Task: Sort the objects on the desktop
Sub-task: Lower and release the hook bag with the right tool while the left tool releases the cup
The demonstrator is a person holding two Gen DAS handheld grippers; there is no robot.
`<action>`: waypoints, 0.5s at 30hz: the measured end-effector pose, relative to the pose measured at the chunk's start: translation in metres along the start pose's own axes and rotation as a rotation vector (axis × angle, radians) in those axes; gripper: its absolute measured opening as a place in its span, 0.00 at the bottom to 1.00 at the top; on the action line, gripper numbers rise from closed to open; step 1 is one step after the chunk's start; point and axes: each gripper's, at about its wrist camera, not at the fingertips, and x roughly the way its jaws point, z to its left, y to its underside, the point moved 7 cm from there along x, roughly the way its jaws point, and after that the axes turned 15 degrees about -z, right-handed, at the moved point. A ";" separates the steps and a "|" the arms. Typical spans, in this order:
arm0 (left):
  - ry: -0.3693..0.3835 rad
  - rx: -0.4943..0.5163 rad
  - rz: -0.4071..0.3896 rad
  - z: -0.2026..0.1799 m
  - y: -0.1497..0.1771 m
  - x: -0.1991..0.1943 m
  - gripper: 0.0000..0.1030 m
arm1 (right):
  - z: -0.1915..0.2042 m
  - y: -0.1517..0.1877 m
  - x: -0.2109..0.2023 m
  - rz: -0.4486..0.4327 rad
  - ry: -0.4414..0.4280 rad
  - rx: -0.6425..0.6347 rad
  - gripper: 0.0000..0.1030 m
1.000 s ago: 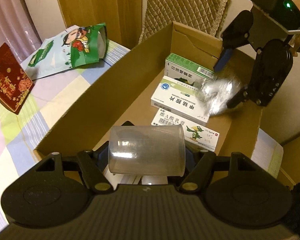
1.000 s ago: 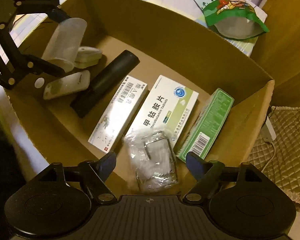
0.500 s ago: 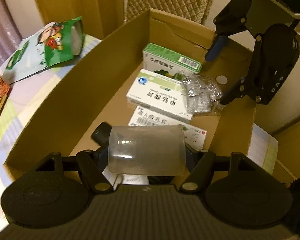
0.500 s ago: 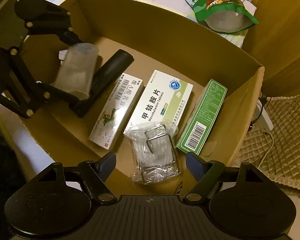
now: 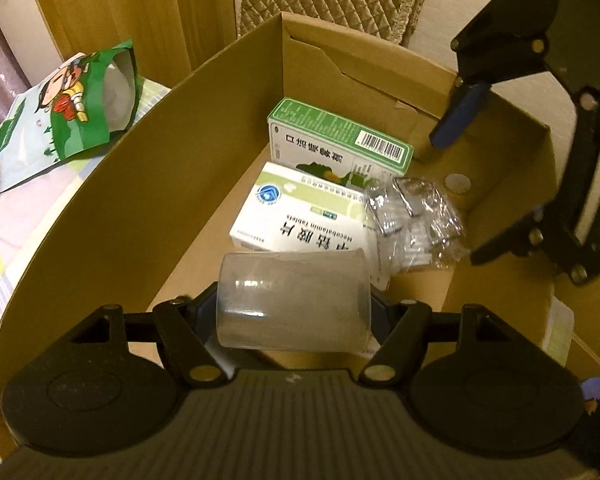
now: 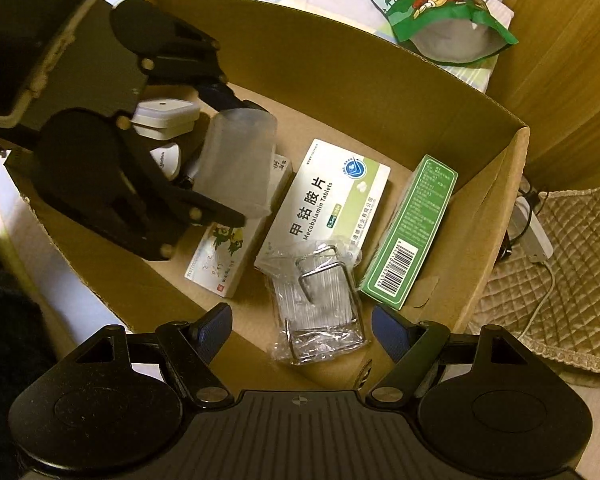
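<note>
Cardboard box (image 6: 380, 92) walls ring left fingers (image 5: 204, 312) clamping translucent cup (image 5: 294, 300); right fingers (image 6: 216, 326) spread.

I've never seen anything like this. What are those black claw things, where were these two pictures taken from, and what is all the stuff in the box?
There is no robot here: a person holds a hand tool with two jaws in each hand, and each tool carries a wide-angle camera looking along its jaws. So each picture shows its own tool at the bottom and the other tool across the scene.

The left gripper holds a frosted plastic cup over a cardboard box. The right gripper is open and holds nothing; a clear packet with metal clips lies below it.

Also in the box are a white medicine box, a green medicine box and another white carton. On the table outside lies a green snack bag.
</note>
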 end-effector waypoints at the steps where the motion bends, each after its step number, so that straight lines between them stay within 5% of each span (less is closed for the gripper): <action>1: -0.002 0.004 -0.001 -0.001 -0.001 0.002 0.66 | 0.000 0.000 0.000 -0.001 -0.002 0.000 0.77; 6: -0.002 0.020 0.013 -0.004 -0.001 0.008 0.68 | -0.001 0.001 0.001 0.000 -0.010 -0.003 0.77; 9: -0.020 0.023 0.007 -0.003 -0.002 0.009 0.81 | -0.001 0.001 0.001 0.001 -0.008 -0.003 0.77; 15: -0.039 0.004 0.008 0.001 -0.005 0.003 0.82 | 0.001 0.003 0.000 0.002 -0.001 0.009 0.77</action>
